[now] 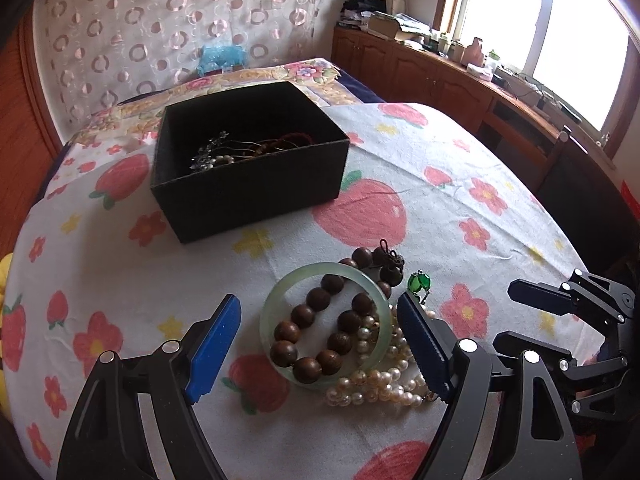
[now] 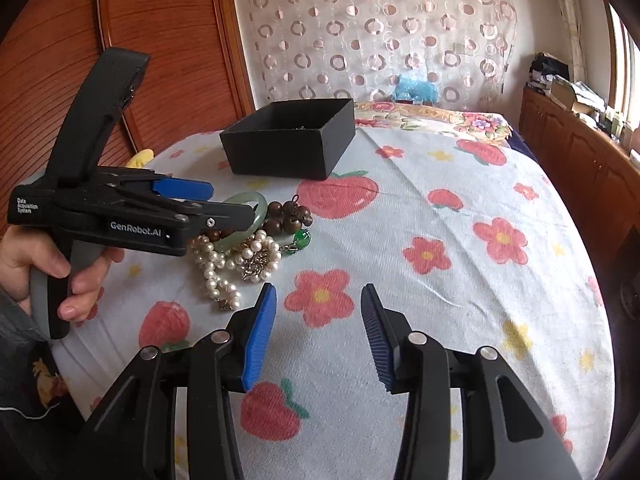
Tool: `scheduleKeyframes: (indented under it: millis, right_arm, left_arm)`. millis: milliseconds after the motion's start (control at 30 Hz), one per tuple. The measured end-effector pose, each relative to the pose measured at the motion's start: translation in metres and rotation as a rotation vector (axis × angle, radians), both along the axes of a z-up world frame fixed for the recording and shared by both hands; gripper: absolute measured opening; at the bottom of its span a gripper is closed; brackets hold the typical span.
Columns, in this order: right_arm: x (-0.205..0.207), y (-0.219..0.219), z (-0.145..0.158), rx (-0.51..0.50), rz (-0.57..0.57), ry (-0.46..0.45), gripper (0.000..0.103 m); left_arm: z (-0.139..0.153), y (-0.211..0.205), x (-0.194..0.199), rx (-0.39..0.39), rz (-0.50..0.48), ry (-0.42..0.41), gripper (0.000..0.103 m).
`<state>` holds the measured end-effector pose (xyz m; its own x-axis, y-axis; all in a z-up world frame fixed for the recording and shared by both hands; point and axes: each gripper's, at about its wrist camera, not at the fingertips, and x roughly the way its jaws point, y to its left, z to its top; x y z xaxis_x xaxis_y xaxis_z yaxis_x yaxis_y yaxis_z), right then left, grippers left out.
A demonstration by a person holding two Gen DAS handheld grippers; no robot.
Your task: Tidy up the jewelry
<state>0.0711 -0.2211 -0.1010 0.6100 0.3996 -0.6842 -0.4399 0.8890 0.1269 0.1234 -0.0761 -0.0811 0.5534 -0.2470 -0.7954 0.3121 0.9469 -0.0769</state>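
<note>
Left wrist first. My left gripper (image 1: 320, 344) stands spread wide, its blue pads on either side of the jewelry pile, grasping nothing. Between them lies a pale green jade bangle (image 1: 325, 326), with a bracelet of brown wooden beads (image 1: 320, 328) draped through and over it. A pearl strand (image 1: 380, 384) spills out from under the bangle toward my right-hand pad, which is close against it; whether they touch I cannot tell. A green gem piece (image 1: 419, 281) sits just past that pad's tip. Beyond the pile stands an open black box (image 1: 248, 184) on the strawberry-print cloth (image 1: 460, 184), with a silvery piece and dark cords inside. My right gripper (image 1: 560, 320) shows at the far right edge, apart from the pile.

Right wrist next. My right gripper (image 2: 318, 320) is released too, pads apart over bare cloth (image 2: 440, 208), holding nothing. The pearl strand (image 2: 224, 268) lies just ahead to the left. My left gripper (image 2: 232, 204) reaches in from the left over the bangle (image 2: 256, 208), hiding part of the pile; my left hand (image 2: 52, 272) wraps its handle. The box (image 2: 288, 152) stands farther back, its contents mostly hidden by the wall.
</note>
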Motion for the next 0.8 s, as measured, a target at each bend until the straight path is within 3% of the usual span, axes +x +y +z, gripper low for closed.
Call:
scheduleKeyframes:
  millis: [133, 333, 467, 633, 800]
  right_arm:
    - [0.001, -0.002, 0.000, 0.011, -0.003, 0.004, 0.047]
    - [0.001, -0.001, -0.001, 0.013, 0.003, 0.008, 0.047]
    - [0.002, -0.001, -0.002, 0.012, 0.004, 0.009, 0.047]
    - [0.003, 0.001, -0.003, 0.012, 0.004, 0.012, 0.047]
    - [0.002, 0.003, -0.003, 0.001, 0.017, 0.013, 0.047]
  left_arm:
    - [-0.005, -0.004, 0.002, 0.013, -0.010, 0.014, 0.077]
    - [-0.007, 0.005, 0.005, -0.039, -0.006, 0.040, 0.077]
    - [-0.008, 0.008, 0.004, -0.050, -0.014, 0.037, 0.069]
    - [-0.004, 0.003, -0.008, -0.014, -0.026, -0.002, 0.069]
    - [0.015, 0.020, -0.023, -0.072, 0.019, -0.055, 0.069]
